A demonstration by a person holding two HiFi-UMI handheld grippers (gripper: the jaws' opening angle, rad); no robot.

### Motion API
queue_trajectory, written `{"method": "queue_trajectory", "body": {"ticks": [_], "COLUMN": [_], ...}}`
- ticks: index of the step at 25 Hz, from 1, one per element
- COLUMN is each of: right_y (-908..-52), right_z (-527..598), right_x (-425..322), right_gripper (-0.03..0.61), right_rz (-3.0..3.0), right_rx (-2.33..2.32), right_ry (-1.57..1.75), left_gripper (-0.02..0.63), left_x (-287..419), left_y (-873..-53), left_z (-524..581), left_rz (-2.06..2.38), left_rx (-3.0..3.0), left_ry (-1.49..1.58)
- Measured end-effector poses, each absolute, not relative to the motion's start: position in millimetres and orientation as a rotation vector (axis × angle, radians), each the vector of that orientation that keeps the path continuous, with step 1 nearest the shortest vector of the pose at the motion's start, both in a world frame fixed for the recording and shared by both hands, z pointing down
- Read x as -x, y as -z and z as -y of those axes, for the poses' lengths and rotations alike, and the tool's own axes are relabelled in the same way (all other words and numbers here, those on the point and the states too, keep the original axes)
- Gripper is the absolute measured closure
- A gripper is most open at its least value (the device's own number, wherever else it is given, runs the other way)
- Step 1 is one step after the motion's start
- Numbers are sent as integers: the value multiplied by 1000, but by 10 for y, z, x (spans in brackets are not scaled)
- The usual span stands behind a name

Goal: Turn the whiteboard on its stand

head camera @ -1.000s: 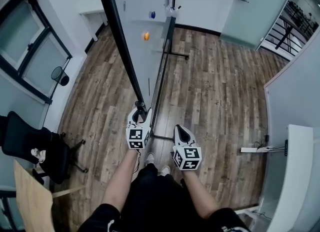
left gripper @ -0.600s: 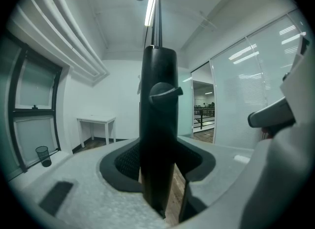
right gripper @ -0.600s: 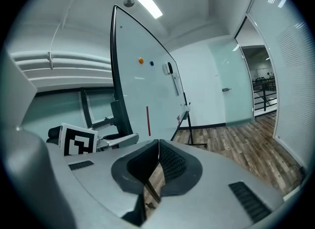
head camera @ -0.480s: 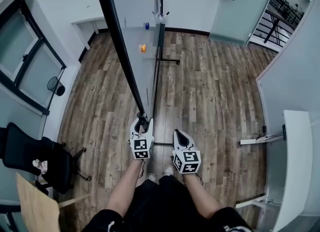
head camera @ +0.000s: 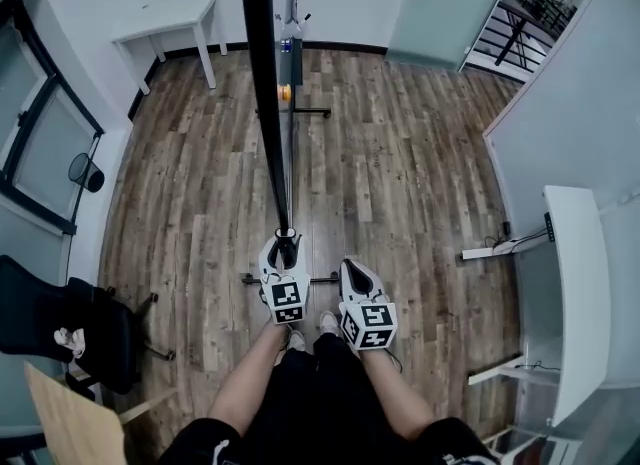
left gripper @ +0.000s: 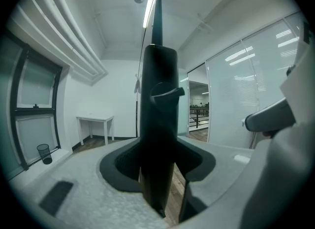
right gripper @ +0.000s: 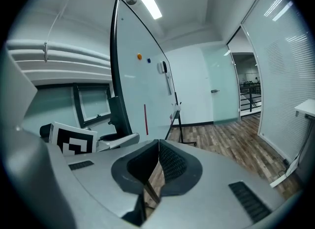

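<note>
Bright, even room light, and the floor (head camera: 420, 173) in the head view carries only faint, soft shadows. A ceiling strip light (left gripper: 153, 1) blazes at the top of the left gripper view, blown out white. Right under it the whiteboard (left gripper: 157, 124) edge goes near-black, close up and soft. Both gripper views bend hard at the rims, corners vignetted dark. Pale glare streaks the glass wall (left gripper: 256, 75) at right.

I see the whiteboard (head camera: 266, 103) nearly edge-on from above, its black frame a long dark bar running away from me. Its white face carries an orange magnet (right gripper: 139, 56), a blue magnet (right gripper: 148, 60) and a red stroke. The black stand (head camera: 303, 112) shows crossbar feet at both ends.
</note>
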State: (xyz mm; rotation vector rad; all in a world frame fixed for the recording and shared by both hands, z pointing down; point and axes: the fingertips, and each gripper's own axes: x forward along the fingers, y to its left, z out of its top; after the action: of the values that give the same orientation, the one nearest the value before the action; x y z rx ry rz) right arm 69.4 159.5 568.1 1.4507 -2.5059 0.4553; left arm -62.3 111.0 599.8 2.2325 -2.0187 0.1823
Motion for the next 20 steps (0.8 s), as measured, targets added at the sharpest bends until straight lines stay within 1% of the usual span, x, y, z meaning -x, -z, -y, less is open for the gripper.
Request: {"method": "queue_trajectory", "body": {"ticks": [20], "right_y": [-5699], "right_z": [-2493], "right_x": [-1137], "right_gripper": [565], "right_rz": [2557], "right_rx": [-1354], "right_ry": [-453], "left_gripper": [420], "left_x": [347], "left_y": [-5958], "left_z": [-2153], "left_rz": [2058], "left_rx": [-2197], "left_ry": [-168]}}
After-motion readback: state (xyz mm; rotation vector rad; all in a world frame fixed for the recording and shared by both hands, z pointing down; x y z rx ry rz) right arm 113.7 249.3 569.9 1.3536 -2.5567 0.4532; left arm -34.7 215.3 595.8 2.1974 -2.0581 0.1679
